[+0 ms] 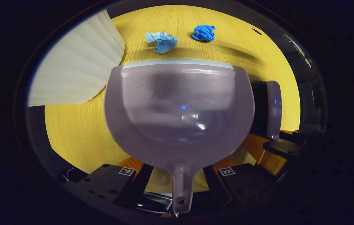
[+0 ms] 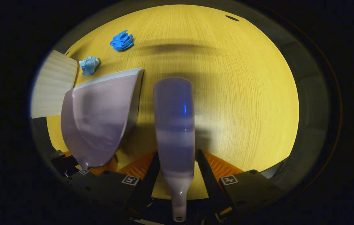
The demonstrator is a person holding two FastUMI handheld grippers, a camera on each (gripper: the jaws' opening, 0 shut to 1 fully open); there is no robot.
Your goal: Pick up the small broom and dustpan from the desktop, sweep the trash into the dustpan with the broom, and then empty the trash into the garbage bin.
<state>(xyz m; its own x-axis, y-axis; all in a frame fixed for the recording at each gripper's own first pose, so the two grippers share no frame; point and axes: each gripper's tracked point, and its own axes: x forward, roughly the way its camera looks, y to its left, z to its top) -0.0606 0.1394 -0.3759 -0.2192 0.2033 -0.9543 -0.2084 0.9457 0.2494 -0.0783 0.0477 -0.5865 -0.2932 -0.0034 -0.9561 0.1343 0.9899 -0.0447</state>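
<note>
The left hand-held gripper [image 1: 177,178] grasped the dustpan [image 1: 178,109] by its handle, its long axis pointing toward two blue paper wads [image 1: 163,41] just beyond its lip on the bench [image 1: 242,40]. The right hand-held gripper [image 2: 177,175] clasped the broom [image 2: 174,125] beside the dustpan, pointing likewise.

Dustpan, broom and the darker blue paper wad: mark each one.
dustpan [image 1: 177,103], left gripper view, on the inside of its scoop.
broom [image 2: 174,125], right gripper view, on its lilac back.
darker blue paper wad [image 1: 204,32], left gripper view, on its crumpled middle.
</note>
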